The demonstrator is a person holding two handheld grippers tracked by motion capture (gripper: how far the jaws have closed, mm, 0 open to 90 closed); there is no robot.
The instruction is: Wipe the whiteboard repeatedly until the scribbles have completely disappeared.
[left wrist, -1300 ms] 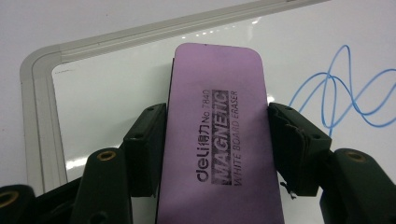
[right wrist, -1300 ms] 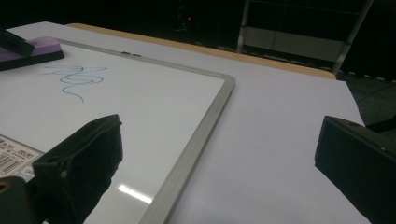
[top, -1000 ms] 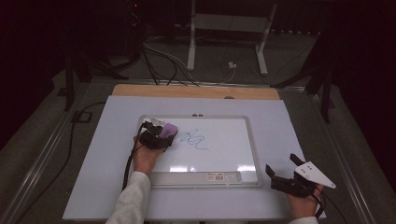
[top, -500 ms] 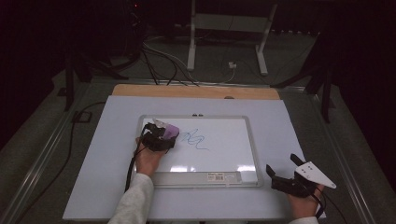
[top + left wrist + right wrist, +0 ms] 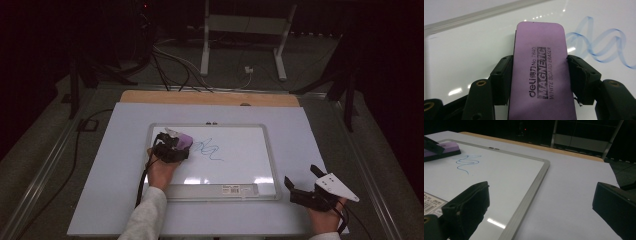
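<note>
Purple eraser (image 5: 541,75) is clamped between the jaws of the left tool (image 5: 171,150), gripped on its long sides, printed face up toward the camera. It is laid flat on the whiteboard (image 5: 240,165), in the upper left part of the white surface, near the frame's left edge. Blue scribble (image 5: 209,149) is seen just beside the eraser's right side in the high view; in the left gripper view the looped line is seen touching the eraser's edge. Right tool (image 5: 306,186) is held with jaws spread wide and nothing between them, over the tabletop (image 5: 110,165) off the whiteboard's lower right corner, well apart from the eraser. In the right gripper view the whiteboard frame is seen running between the two jaws, with the eraser at far left.
</note>
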